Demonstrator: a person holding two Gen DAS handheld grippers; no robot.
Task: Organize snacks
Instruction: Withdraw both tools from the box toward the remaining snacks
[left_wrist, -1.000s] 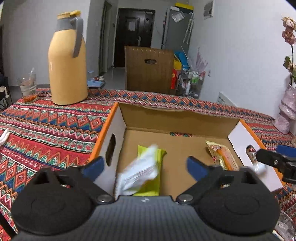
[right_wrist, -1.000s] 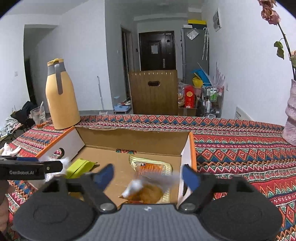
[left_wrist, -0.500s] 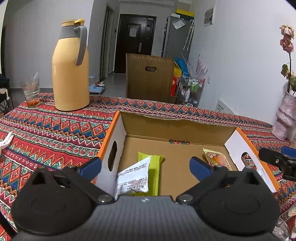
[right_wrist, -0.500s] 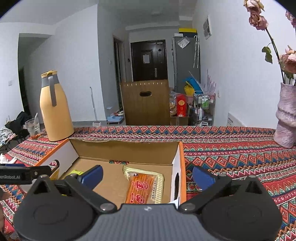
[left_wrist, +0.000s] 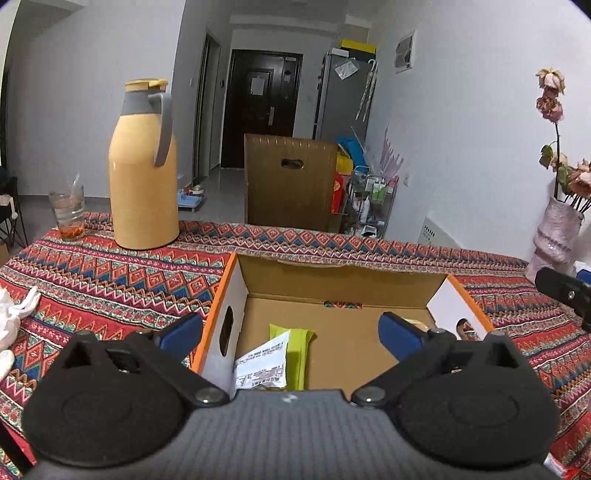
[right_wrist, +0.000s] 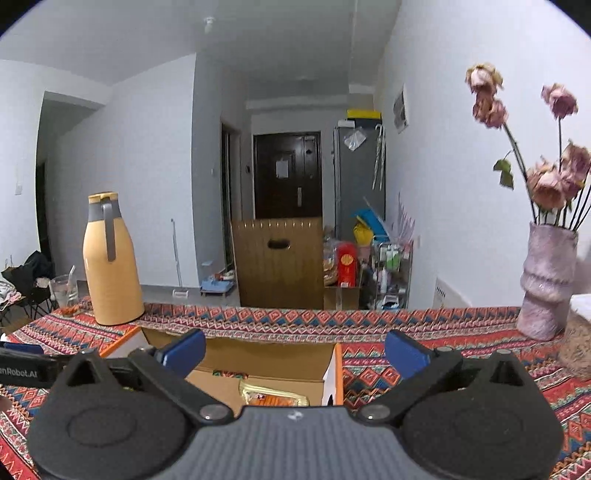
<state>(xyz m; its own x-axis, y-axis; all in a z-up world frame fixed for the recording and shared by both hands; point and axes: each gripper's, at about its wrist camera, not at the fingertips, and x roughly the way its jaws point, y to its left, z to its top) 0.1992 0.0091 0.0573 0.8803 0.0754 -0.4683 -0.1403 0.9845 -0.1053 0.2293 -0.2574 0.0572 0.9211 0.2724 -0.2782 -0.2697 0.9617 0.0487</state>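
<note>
The left gripper (left_wrist: 290, 334) has a grey ribbed body with a small white mark on top. On each side of that grey body sits a big round black disc. A black bar runs from each disc, and a silver screw holds each bar near the grey body. At the end of each bar is a blue finger pad (left_wrist: 400, 334).

The right gripper (right_wrist: 295, 349) looks the same: grey ribbed middle, black discs, silver screws and blue pads. In its view, a black bar of the left gripper carries white letters ending in "nRobot.AI".
</note>
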